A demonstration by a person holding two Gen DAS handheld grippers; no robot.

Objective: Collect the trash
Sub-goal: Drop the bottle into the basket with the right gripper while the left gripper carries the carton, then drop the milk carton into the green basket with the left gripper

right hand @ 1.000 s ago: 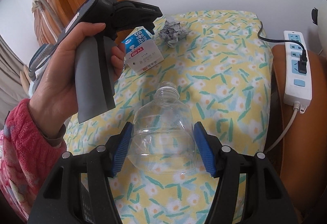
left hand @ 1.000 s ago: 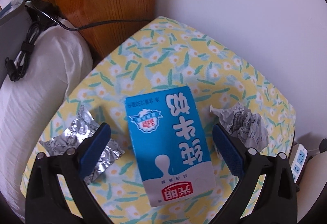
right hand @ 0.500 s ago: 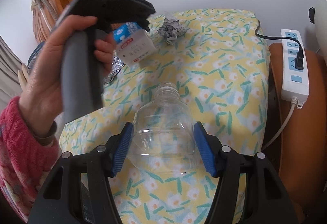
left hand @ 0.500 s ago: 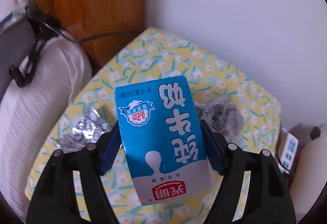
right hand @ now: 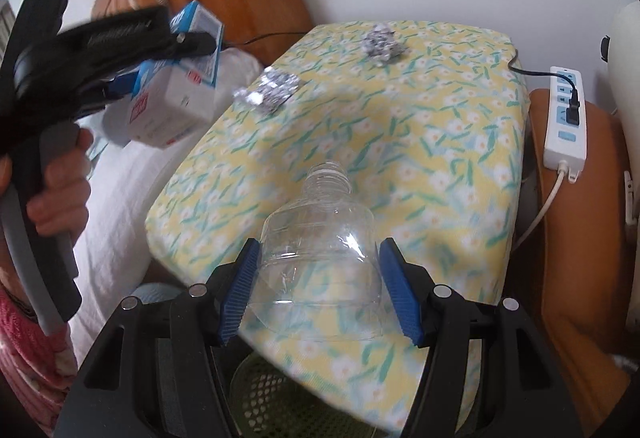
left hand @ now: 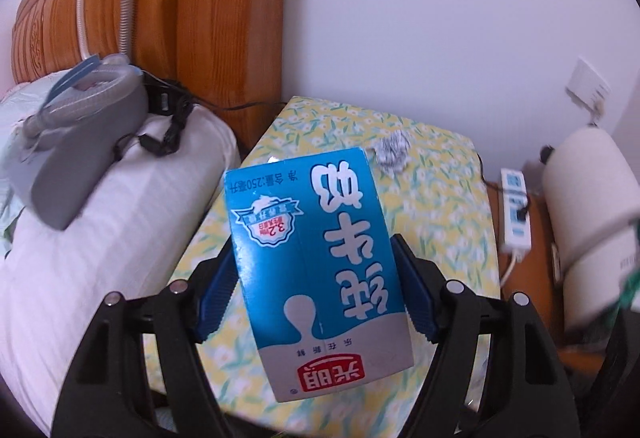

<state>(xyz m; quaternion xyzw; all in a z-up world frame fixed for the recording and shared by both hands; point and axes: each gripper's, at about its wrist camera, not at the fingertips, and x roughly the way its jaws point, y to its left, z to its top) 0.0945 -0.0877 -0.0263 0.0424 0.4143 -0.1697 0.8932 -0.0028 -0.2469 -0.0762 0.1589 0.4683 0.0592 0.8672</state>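
A: What takes up most of the scene?

B: The table (right hand: 400,126) under its yellow flowered cloth, set against a white wall. A white pillow (left hand: 100,238) lies along one side of it, with a wooden headboard (left hand: 180,18) behind. On the pillow rests a grey device (left hand: 80,142) with a hose and a black cable.

A: And on the other side?

B: A white power strip (right hand: 566,118) with a black plug in it lies on an orange-brown surface just beside the table.

A: Where is the trash?

B: Two pieces are off the table. The left gripper (left hand: 316,286) is clamped on a blue and white milk carton (left hand: 316,258), its blue pads pressing both sides; in the right wrist view the carton hangs in the air over the pillow, clear of the cloth. The person's hand (right hand: 60,190) wraps the gripper's grey handle, a pink sleeve below it.

A: The other gripper?

B: The right gripper (right hand: 320,294) squeezes a clear plastic bottle (right hand: 320,238), uncapped, its neck pointing away from the camera. The bottle sits over the table's near edge, and a green mesh basket (right hand: 264,398) shows beneath it.

A: What lies on the cloth?

B: A flattened silver foil wrapper (right hand: 268,92) near the pillow-side edge, and a crumpled paper ball (right hand: 382,44) toward the far end, well apart from both grippers.
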